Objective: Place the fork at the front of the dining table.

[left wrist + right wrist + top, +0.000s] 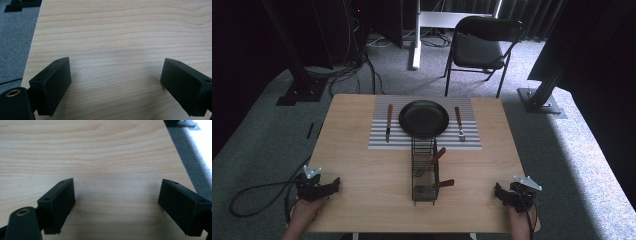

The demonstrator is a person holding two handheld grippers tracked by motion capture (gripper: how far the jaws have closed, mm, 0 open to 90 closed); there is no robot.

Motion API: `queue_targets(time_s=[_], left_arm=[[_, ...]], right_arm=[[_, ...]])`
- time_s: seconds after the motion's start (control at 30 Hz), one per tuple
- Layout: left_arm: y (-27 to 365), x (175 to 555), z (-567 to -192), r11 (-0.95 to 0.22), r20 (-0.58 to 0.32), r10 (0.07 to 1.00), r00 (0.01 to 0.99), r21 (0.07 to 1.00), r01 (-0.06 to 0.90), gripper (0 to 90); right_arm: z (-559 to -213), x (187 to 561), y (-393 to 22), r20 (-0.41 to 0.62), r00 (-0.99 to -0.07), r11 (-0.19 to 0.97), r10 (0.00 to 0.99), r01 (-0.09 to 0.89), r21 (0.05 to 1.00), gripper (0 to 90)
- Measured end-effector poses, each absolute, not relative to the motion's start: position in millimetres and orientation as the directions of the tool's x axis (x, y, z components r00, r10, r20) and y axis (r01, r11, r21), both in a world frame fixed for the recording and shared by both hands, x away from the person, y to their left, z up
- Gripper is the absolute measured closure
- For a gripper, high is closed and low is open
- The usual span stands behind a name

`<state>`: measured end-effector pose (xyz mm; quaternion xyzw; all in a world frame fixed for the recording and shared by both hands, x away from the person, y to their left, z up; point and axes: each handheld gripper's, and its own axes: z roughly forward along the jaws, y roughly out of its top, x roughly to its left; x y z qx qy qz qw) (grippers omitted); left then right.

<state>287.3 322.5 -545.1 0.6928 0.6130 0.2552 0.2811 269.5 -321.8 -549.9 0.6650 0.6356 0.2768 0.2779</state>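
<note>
Between the jaws of the left gripper [115, 82] lies nothing but bare wood: they stand spread wide, and the right gripper [116, 203] is spread just as wide over its own patch of table [362, 165]. From the high view, the left gripper [318, 187] rests at the near left corner and the right gripper [515, 193] at the near right edge, each well apart from everything else. By the look of it no step has begun — both hands sit parked at a start.

Midway between them stands a wire caddy [424, 172] holding two wooden-handled pieces, one handle [438, 156] leaning up and right, another [445, 183] poking out low on the right. Just beyond it a black plate [424, 118] sits on a striped mat [379, 142], with a knife [389, 122] to its left and a fork [459, 123] to its right. The setting seems to lack only what the caddy holds, so the next move likely calls for a reach inward to pinch a handle and lift it clear of the wires.

What the two caddy pieces are — spoon, perhaps — is hard to tell; their heads are lost behind the mesh.
</note>
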Motion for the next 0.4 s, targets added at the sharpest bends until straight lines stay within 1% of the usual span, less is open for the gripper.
queue_targets(time_s=[0.1, 0.3, 0.4], left_arm=[[322.4, 287.3, -545.2, -0.091, 0.009, 0.993, 0.118, 0.702, 0.706, 9.5], [319.0, 289.0, -545.1, -0.053, 0.011, 0.998, 0.063, 0.701, 0.711, 9.6], [318.4, 287.9, -545.1, -0.047, 0.010, 0.998, 0.057, 0.701, 0.711, 9.6]], right_arm=[[-550.0, 270.1, -322.2, 0.014, 0.036, -0.035, 0.999, 0.692, 0.721, 12.8], [-550.1, 270.1, -322.2, 0.013, 0.036, -0.035, 0.999, 0.692, 0.721, 12.8], [-549.9, 270.2, -322.1, 0.015, 0.037, -0.036, 0.999, 0.693, 0.720, 12.8]])
